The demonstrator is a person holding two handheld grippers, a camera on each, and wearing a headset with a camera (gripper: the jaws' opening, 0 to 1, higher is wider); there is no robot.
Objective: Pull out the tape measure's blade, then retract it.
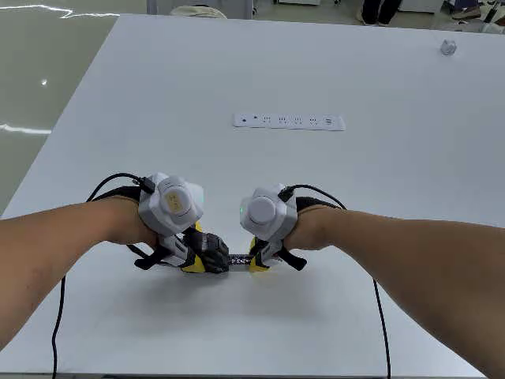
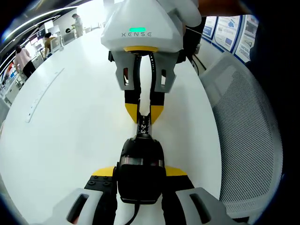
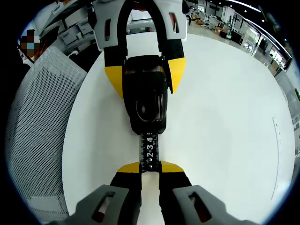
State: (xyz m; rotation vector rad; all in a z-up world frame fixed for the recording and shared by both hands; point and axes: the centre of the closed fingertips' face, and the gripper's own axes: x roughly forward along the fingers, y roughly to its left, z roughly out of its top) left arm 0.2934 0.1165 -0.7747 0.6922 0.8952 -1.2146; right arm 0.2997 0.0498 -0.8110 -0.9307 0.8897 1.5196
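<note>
A black tape measure case [image 2: 140, 168] sits between the yellow-tipped jaws of my left gripper [image 2: 139, 172], which is shut on it. A short stretch of numbered blade [image 3: 149, 151] runs out of the case [image 3: 147, 96] to my right gripper [image 3: 150, 168], which is shut on the blade's end. In the head view the two grippers face each other close above the white table, left gripper [image 1: 197, 257] holding the case [image 1: 210, 251], right gripper [image 1: 254, 260] on the blade [image 1: 238, 259].
A white power strip [image 1: 289, 121] lies mid-table beyond the grippers. A small round object [image 1: 448, 47] sits at the far right corner. Black cables [image 1: 58, 316] trail off the near table edge. A grey mesh chair [image 2: 248, 131] stands beside the table.
</note>
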